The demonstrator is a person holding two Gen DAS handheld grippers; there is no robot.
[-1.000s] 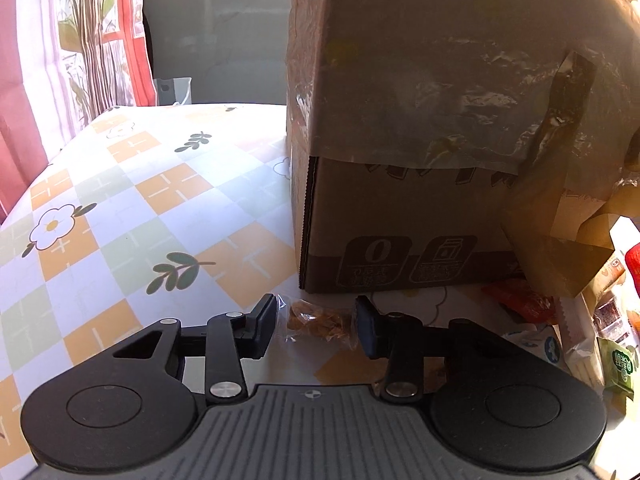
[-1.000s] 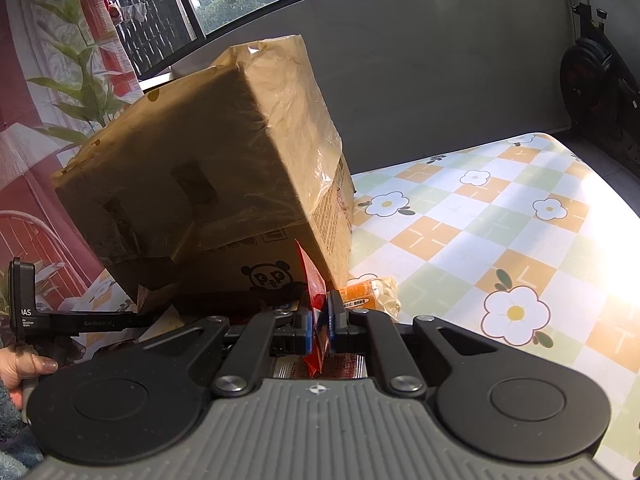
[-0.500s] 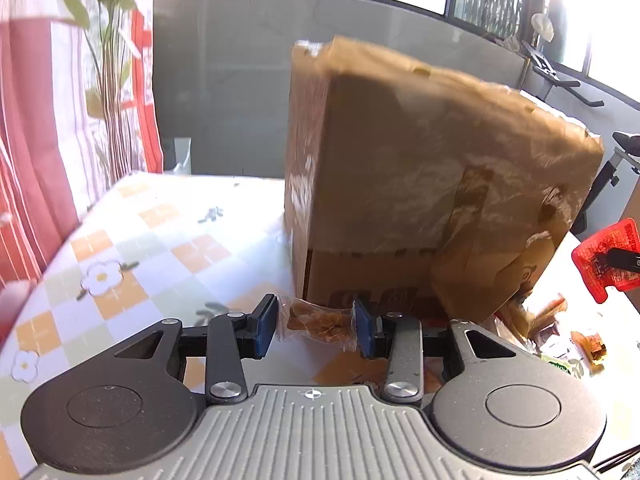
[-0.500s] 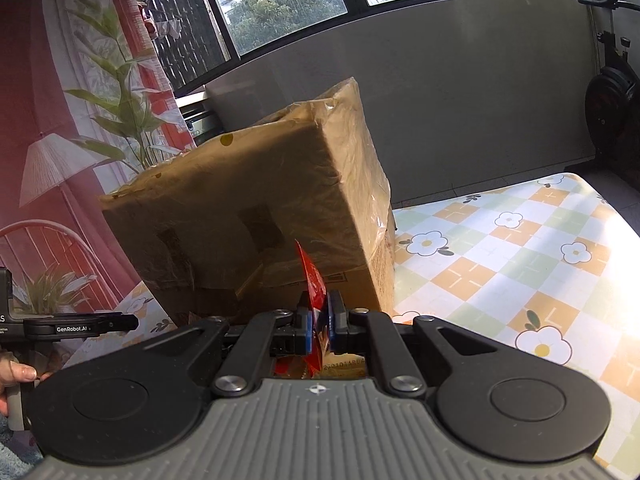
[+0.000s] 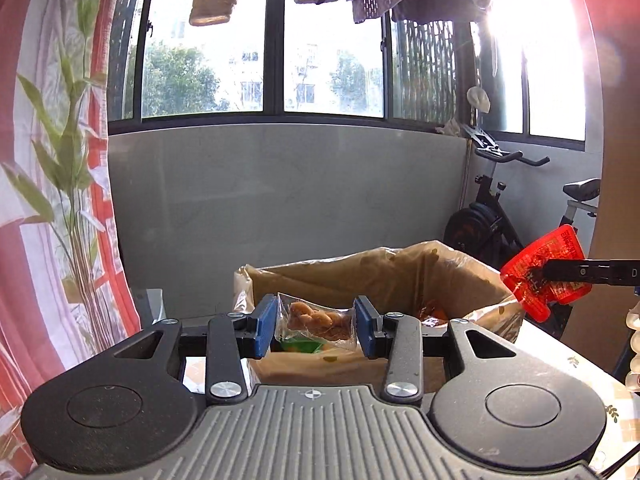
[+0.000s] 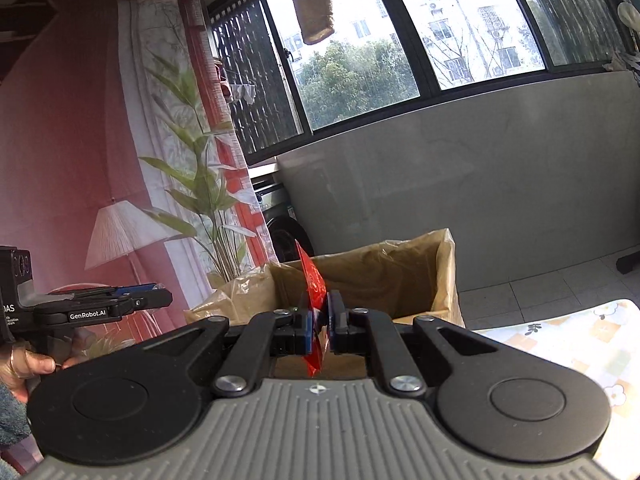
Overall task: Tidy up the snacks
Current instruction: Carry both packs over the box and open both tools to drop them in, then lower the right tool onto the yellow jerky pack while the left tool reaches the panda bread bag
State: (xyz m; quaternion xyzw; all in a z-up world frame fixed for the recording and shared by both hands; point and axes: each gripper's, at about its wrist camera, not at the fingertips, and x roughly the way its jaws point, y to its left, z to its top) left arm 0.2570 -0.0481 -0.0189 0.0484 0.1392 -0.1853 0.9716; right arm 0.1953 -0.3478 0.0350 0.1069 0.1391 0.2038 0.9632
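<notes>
My left gripper is shut on a clear packet of brown twisted snack and holds it up at the near rim of the open cardboard box. My right gripper is shut on a red snack packet, held edge-on above the same box. In the left wrist view the red packet hangs over the box's right rim. Orange and green snacks lie inside the box.
The box stands on a table with a flowered checked cloth. An exercise bike stands at the back right. A curtain and plant are at the left. The person's hand on the left gripper shows at the left edge.
Both grippers have risen from table level to the height of the box's open top, each carrying its packet. The box top and its inside now show.
</notes>
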